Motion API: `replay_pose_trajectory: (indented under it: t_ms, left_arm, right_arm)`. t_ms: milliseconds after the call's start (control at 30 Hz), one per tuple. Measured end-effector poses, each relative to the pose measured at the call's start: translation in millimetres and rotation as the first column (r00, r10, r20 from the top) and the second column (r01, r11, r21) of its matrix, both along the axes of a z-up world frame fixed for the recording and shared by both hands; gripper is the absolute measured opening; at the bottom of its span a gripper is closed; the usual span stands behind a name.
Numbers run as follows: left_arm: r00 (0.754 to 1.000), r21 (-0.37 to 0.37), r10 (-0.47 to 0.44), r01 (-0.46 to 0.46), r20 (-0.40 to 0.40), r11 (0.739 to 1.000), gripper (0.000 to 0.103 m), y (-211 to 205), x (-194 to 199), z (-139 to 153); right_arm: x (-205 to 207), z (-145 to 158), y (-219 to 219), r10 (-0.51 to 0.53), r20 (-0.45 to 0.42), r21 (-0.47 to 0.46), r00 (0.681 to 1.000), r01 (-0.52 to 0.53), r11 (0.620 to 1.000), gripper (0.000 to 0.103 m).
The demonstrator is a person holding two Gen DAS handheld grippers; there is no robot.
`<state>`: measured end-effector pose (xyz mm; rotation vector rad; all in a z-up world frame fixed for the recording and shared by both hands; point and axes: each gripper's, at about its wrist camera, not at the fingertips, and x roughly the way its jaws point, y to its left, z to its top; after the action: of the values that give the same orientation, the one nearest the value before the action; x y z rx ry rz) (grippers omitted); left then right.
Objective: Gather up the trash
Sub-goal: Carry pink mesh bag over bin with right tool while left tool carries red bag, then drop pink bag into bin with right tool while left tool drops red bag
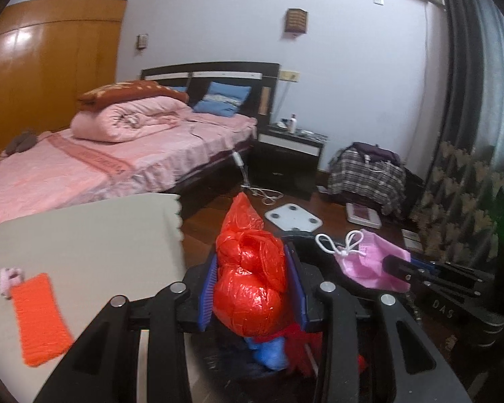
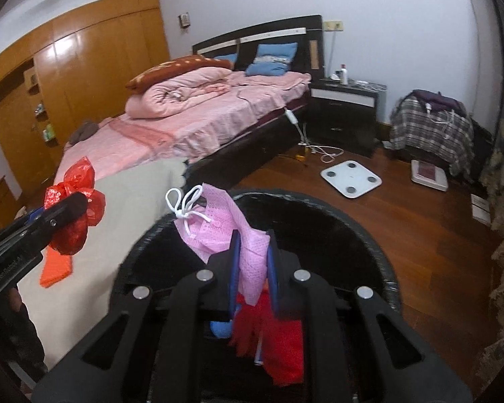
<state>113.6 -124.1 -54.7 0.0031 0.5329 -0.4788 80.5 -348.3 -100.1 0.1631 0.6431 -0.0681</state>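
Observation:
My left gripper [image 1: 252, 285] is shut on a crumpled red plastic bag [image 1: 252, 278] and holds it above the black trash bin. The bag also shows in the right wrist view [image 2: 74, 208], at the left. My right gripper [image 2: 253, 265] is shut on a pink face mask [image 2: 225, 225] with white ear loops, held over the open black bin [image 2: 369, 235]. The mask also shows in the left wrist view [image 1: 369, 262]. Red and blue trash [image 2: 279, 346] lies inside the bin.
A beige table [image 1: 84, 245] at the left holds an orange cloth [image 1: 40, 319] and a small pink item [image 1: 10, 277]. Beyond are a pink bed [image 2: 184, 124], a black nightstand [image 2: 346, 107], a white scale [image 2: 351, 178] on the wood floor and a plaid-covered pile [image 2: 430, 131].

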Motion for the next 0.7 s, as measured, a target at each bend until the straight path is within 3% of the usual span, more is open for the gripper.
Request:
replay_pose_trajectory:
  t_ms: [400, 467, 500, 567, 700]
  left_arm:
    - [0.990, -0.018, -0.112, 0.110, -0.089, 0.994, 0.041, -50, 23, -27]
    - [0.987, -0.021, -0.129, 0.127, -0.101, 0.992, 0.044, -53, 25, -31]
    - [0.986, -0.024, -0.132, 0.130, -0.105, 0.991, 0.051, -53, 25, -31]
    - [0.985, -0.034, -0.135, 0.132, -0.108, 0.991, 0.058, -51, 26, -31]
    - [0.989, -0.039, -0.116, 0.113, -0.095, 0.993, 0.064, -41, 28, -27]
  right_arm:
    - [-6, -20, -27, -0.062, -0.042, 0.004, 0.997, 0.062, 0.998, 0.018]
    - [-6, -23, -30, -0.069, -0.050, -0.004, 0.996, 0.069, 0.998, 0.028]
    - [-6, -23, -31, -0.073, -0.051, -0.005, 0.996, 0.073, 0.997, 0.032]
    - [-8, -25, -33, -0.089, -0.053, -0.011, 0.995, 0.088, 0.996, 0.054]
    - [-15, -24, -35, -0.104, -0.031, -0.020, 0.994, 0.104, 0.994, 0.073]
